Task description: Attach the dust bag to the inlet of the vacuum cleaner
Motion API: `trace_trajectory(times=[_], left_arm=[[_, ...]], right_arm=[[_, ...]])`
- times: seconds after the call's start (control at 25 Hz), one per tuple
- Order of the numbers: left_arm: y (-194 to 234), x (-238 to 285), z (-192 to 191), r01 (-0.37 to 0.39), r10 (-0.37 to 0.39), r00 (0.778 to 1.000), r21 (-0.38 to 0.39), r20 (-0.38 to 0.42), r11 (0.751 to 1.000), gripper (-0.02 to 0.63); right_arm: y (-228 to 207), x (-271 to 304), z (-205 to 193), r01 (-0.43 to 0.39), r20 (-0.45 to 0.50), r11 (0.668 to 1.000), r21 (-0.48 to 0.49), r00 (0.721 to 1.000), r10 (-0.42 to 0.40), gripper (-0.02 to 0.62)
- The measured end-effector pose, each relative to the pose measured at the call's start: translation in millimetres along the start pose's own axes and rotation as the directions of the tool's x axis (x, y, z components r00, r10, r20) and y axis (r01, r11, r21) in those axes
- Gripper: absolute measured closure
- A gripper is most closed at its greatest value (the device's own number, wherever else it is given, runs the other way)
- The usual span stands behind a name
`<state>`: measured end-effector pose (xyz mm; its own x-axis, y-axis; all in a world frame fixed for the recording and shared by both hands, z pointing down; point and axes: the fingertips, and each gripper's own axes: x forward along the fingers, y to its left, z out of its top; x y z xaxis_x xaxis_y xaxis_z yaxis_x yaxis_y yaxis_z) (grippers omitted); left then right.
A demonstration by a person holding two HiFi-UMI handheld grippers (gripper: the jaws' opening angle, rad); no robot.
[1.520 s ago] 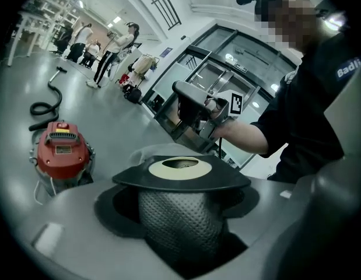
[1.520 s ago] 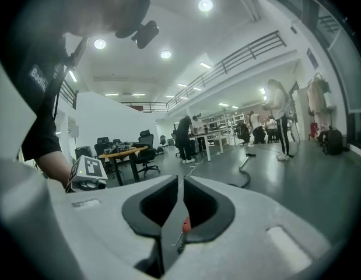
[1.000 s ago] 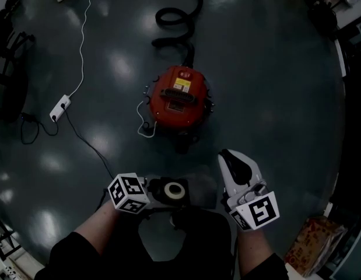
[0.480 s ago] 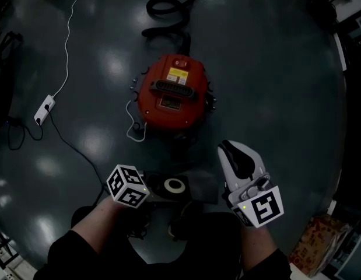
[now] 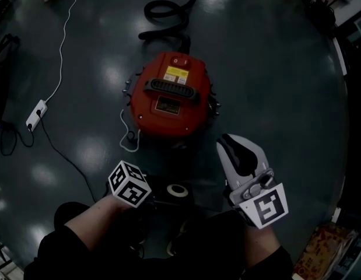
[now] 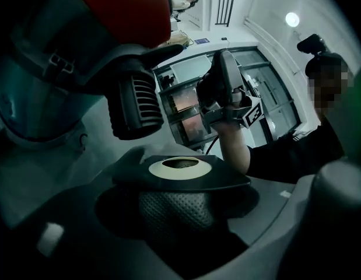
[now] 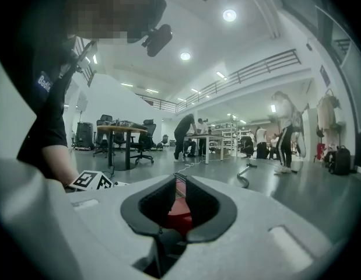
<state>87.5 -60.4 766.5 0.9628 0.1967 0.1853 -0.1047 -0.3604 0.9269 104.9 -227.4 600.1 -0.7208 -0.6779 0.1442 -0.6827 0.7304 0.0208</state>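
The red vacuum cleaner point(image 5: 168, 95) stands on the dark floor, its black hose point(image 5: 168, 7) coiled behind it. My left gripper point(image 5: 167, 195) is shut on the dust bag point(image 5: 177, 190), a dark card collar with a white ring; the collar point(image 6: 180, 168) lies flat between the jaws just short of the vacuum cleaner's body point(image 6: 110, 16). My right gripper point(image 5: 231, 146) hovers to the right of the bag, close to the canister's near side. Its jaws have just been opening and stand a narrow slit apart with nothing between them. Red casing point(image 7: 179, 217) shows through the slit.
A white power strip point(image 5: 33, 114) and its white cable point(image 5: 63, 39) lie on the floor at the left. A short white cord point(image 5: 126, 136) loops beside the canister. Desks, chairs and several people point(image 7: 186, 134) are far off in the hall.
Both grippers have sunk toward the floor and come nearer the vacuum cleaner, which now looks larger and closer. The dust bag has stayed in the left gripper.
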Motion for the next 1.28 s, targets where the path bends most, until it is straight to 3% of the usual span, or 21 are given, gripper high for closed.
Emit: trace_trajectory(times=[0.32,0.56,0.84,1.12,1.28], left_arm=[[21.9,-1.4,24.2,0.045,-0.042,0.998,-0.052,0.053,0.998,0.258],[32.4,-4.4,34.1,0.028,-0.024,0.998,-0.069,0.066,0.997,0.259],[34.2,-14.3,35.6,0.027,-0.023,0.998,-0.079,0.05,0.997,0.259],[32.6,-16.0,34.9,0.071,-0.06,0.996,-0.173,0.068,0.982,0.259],[31.8,-12.9,36.4,0.079,-0.067,0.996,-0.217,0.06,0.973,0.259]], right_arm=[[-8.1,9.7,-22.5,-0.01,0.033,1.0,-0.029,0.999,0.011,0.534],[-9.3,17.8,-27.2,-0.045,0.041,0.996,-0.075,0.998,0.049,0.529],[-14.0,39.6,-37.7,-0.107,-0.002,0.987,-0.117,0.994,0.108,0.488],[-13.9,66.8,-44.5,-0.194,-0.065,0.961,-0.196,0.981,0.185,0.414],[-20.0,83.5,-46.1,-0.218,-0.104,0.949,-0.226,0.974,0.199,0.411]])
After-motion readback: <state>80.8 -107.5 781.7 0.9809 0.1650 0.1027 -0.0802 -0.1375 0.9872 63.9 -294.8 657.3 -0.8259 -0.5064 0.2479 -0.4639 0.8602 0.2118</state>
